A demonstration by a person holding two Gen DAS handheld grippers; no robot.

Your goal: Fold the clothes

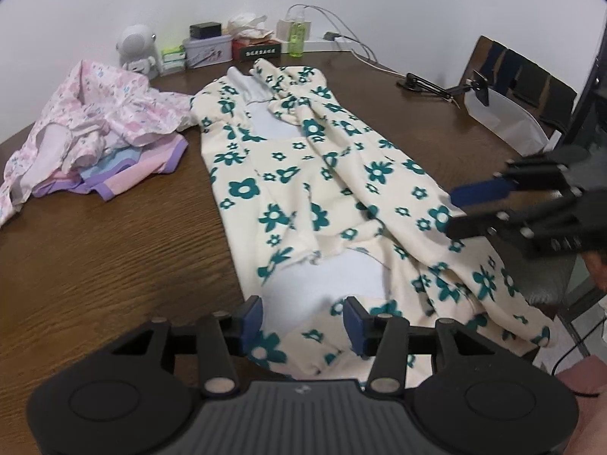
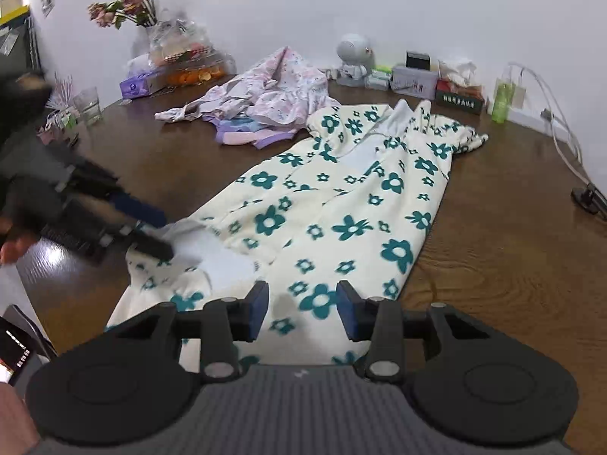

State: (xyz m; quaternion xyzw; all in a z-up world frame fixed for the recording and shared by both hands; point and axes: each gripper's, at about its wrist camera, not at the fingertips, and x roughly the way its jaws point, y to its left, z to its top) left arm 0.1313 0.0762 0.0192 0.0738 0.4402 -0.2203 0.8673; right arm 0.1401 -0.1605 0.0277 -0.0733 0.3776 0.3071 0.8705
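Note:
A cream garment with teal flowers [image 1: 303, 174] and a white lining lies lengthwise on the brown wooden table [image 1: 95, 265], its sides folded in loosely. My left gripper [image 1: 303, 313] hovers over the garment's near end, jaws apart, with white lining and printed cloth below the gap. In the right wrist view the left gripper [image 2: 157, 233] is blurred at the garment's [image 2: 341, 197] left edge, by the white lining. My right gripper [image 2: 302, 295] stands open above the near hem. In the left wrist view the right gripper [image 1: 453, 210] reaches in over the garment's right edge.
A crumpled pink floral garment [image 1: 95, 113] lies on pastel striped clothes [image 1: 125, 174] at the back left. Along the wall stand a white robot toy [image 1: 134, 47], boxes, a green bottle [image 1: 296, 40] and cables. A vase of flowers [image 2: 125, 0] and a glass [image 2: 89, 106] are far left.

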